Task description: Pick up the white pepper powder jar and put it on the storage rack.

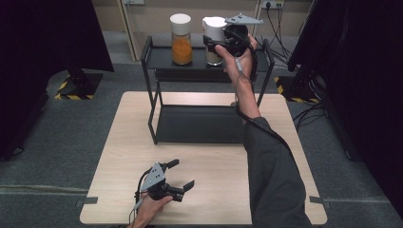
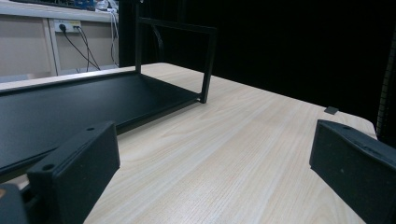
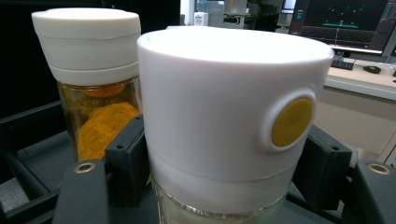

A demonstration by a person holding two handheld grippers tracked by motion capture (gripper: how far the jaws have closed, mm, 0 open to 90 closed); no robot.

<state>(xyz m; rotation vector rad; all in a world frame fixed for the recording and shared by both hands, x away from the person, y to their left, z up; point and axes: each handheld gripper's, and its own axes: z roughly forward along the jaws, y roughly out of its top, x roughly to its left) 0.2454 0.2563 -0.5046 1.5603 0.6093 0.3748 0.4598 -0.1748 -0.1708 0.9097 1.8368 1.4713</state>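
A black two-tier rack (image 1: 161, 58) stands at the table's far side. On its top shelf sits a glass jar of orange powder (image 1: 181, 40) with a white lid. Just right of it is a second jar (image 1: 214, 24), also with a white lid. My right gripper (image 1: 212, 46) is shut on this second jar. In the right gripper view the jaws press both sides of the jar (image 3: 224, 102) just under its lid, and the orange jar (image 3: 93, 70) is close beside it. My left gripper (image 1: 182, 174) hovers open over the table's front, holding nothing.
The rack's lower shelf (image 1: 199, 123) lies bare, and it also appears in the left gripper view (image 2: 70, 107). The light wooden table (image 1: 214, 190) has free room in front of the rack. Dark curtains and stands flank the table, and cables run along the back wall.
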